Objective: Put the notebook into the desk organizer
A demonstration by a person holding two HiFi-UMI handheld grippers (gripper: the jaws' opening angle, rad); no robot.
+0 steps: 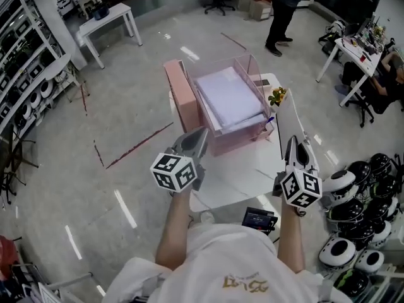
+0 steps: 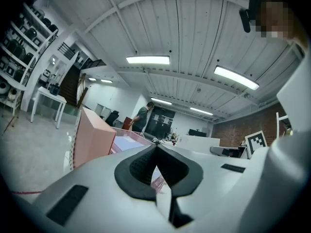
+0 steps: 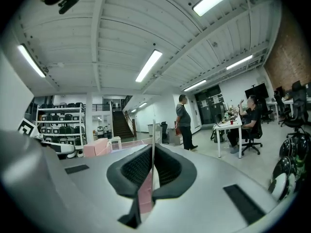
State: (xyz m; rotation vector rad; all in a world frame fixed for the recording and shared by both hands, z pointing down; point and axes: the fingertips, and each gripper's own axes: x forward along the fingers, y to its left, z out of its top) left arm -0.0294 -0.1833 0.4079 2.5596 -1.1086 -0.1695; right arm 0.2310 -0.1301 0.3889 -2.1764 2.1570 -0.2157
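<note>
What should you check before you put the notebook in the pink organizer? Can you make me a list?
1. Right gripper grips the notebook: ok, its jaws are shut on a thin white edge, most likely the notebook.
2. Left gripper is free to help: ok, its jaws are together with nothing between them.
3. Desk organizer stands steady on the table: ok.
4. Room inside: cannot tell, because a white stack of paper fills the clear compartment.
5. Way in is clear: cannot tell, because small yellow flowers stand close to the notebook's far end.
</note>
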